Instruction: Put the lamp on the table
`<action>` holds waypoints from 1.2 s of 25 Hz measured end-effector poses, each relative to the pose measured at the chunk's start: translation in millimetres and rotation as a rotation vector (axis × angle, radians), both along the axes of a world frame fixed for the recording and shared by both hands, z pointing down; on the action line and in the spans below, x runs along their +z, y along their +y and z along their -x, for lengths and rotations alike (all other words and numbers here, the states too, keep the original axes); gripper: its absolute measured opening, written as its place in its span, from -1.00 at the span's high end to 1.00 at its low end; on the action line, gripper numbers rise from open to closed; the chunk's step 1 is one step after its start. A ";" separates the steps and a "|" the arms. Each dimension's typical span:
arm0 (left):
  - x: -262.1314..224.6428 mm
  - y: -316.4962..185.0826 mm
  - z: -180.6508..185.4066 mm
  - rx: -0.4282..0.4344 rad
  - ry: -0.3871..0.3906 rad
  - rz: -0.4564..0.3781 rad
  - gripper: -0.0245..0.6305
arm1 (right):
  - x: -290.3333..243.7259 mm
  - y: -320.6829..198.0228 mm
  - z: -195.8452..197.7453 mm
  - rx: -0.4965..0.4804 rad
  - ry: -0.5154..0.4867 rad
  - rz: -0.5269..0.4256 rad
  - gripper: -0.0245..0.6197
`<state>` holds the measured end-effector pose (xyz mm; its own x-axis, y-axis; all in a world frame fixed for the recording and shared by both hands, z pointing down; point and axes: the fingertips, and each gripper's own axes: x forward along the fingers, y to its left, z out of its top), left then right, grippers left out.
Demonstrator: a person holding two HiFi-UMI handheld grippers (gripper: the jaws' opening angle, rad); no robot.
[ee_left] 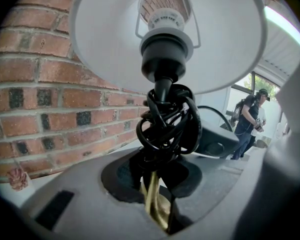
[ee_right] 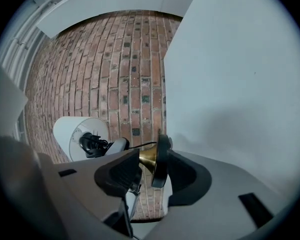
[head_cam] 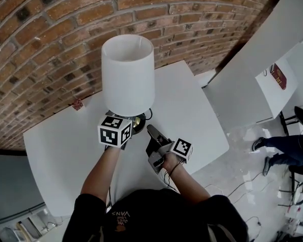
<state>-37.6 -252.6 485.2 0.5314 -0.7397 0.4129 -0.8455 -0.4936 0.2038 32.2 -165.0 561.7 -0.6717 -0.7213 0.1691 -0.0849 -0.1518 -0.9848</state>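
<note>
Along the upper left of the head view runs a curved brick wall [head_cam: 50, 44], and below it spreads a white table [head_cam: 55, 145] with a small reddish object [head_cam: 78, 104] lying close to the wall. Near frame centre the lamp [head_cam: 127, 74] stands upright over the tabletop, and its white shade hides most of the stem. The left gripper [head_cam: 125, 126] reaches in just under the shade. Only the left gripper view shows the grip: both jaws are pressed onto the brass stem [ee_left: 157, 204], a black cord [ee_left: 167, 121] is bundled around the stem above them, and the bulb socket [ee_left: 166, 44] sits inside the shade. Right of it in the head view, the right gripper [head_cam: 150, 133] points up-left at the lamp's base [head_cam: 138, 122]. The right gripper view adds that the black base disc [ee_right: 160, 161] stands edge-on between this gripper's jaws, one pad against the disc's flat face and the other against the brass flare [ee_right: 147, 156], so they pinch the base. No view shows whether the base touches the tabletop. At the far right a person [head_cam: 280, 147] stands on the glossy floor [head_cam: 242, 155], seen full height only in the left gripper view.
</note>
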 end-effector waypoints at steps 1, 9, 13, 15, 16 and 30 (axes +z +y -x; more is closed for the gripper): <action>3.3 -4.3 0.1 -0.004 0.000 0.002 0.70 | 1.0 0.0 -4.2 0.004 0.005 0.001 0.44; 32.6 -47.9 0.1 -0.025 -0.001 -0.004 0.70 | 11.2 1.6 -43.4 0.048 0.044 0.001 0.46; 50.3 -70.2 0.0 -0.043 -0.002 -0.021 0.70 | 15.8 1.5 -69.9 0.090 0.070 0.001 0.46; 58.2 -80.6 -1.5 -0.049 -0.003 -0.030 0.70 | 17.8 1.4 -82.4 0.113 0.082 0.003 0.46; 61.5 -85.1 -2.6 -0.051 -0.003 -0.038 0.70 | 19.0 1.6 -88.3 0.124 0.088 0.004 0.46; 66.3 -120.3 0.9 -0.098 0.019 -0.197 0.70 | 36.4 2.0 -114.6 0.182 0.140 0.027 0.46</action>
